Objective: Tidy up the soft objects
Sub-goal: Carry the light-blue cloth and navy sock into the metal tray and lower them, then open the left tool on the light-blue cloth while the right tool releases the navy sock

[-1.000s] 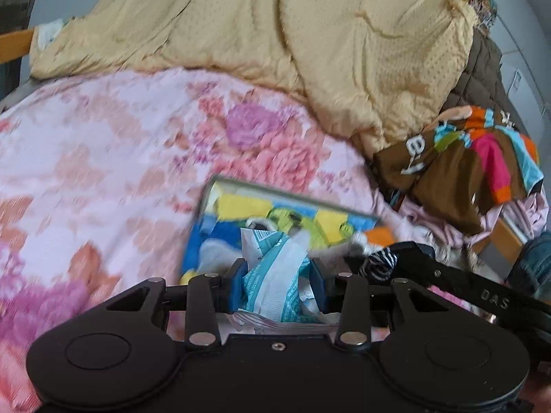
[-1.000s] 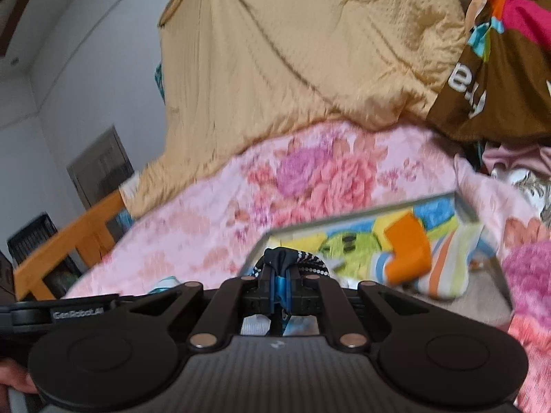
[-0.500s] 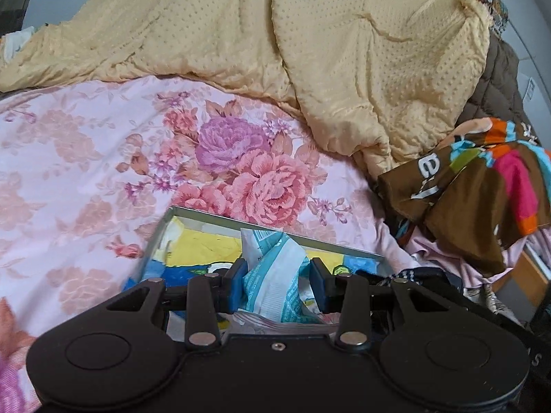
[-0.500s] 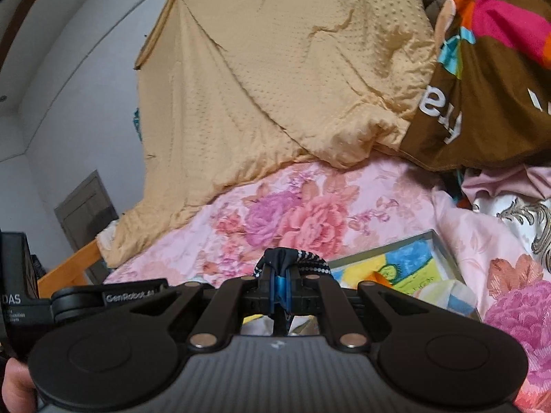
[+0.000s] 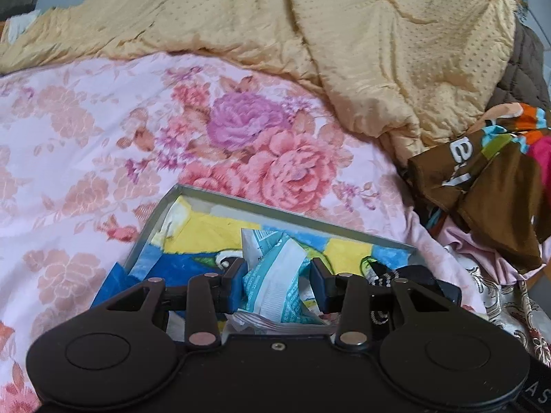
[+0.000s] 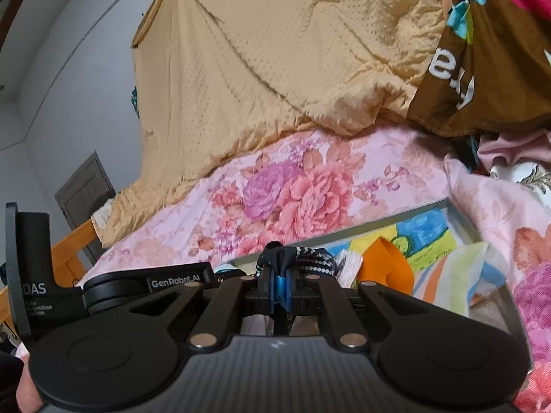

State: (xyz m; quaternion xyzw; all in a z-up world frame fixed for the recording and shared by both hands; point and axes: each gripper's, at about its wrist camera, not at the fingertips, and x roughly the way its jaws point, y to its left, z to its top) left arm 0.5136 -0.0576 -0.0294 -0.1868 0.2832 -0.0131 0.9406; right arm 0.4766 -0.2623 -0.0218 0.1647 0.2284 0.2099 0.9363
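A grey tray (image 5: 292, 211) with a bright cartoon lining lies on the floral sheet (image 5: 86, 120). My left gripper (image 5: 277, 268) hangs over its near side, shut on a crumpled teal and white soft packet (image 5: 272, 289). To its right, my right gripper (image 6: 280, 275) is shut on a dark cloth with white dots (image 6: 306, 254), which also shows in the left wrist view as the dotted cloth (image 5: 382, 275). An orange piece (image 6: 385, 265) and a striped cloth (image 6: 458, 268) lie in the tray (image 6: 378, 220).
A yellow quilt (image 5: 344, 34) is heaped at the back of the bed. A brown garment with bright stripes (image 5: 489, 179) and pale fabrics pile up on the right. A wooden bed rail (image 6: 69, 254) and a door (image 6: 86, 186) stand at the left.
Both grippers moved forward and lower over the tray with their loads still held. The tray now sits closer under the left gripper. Neither grip changed.
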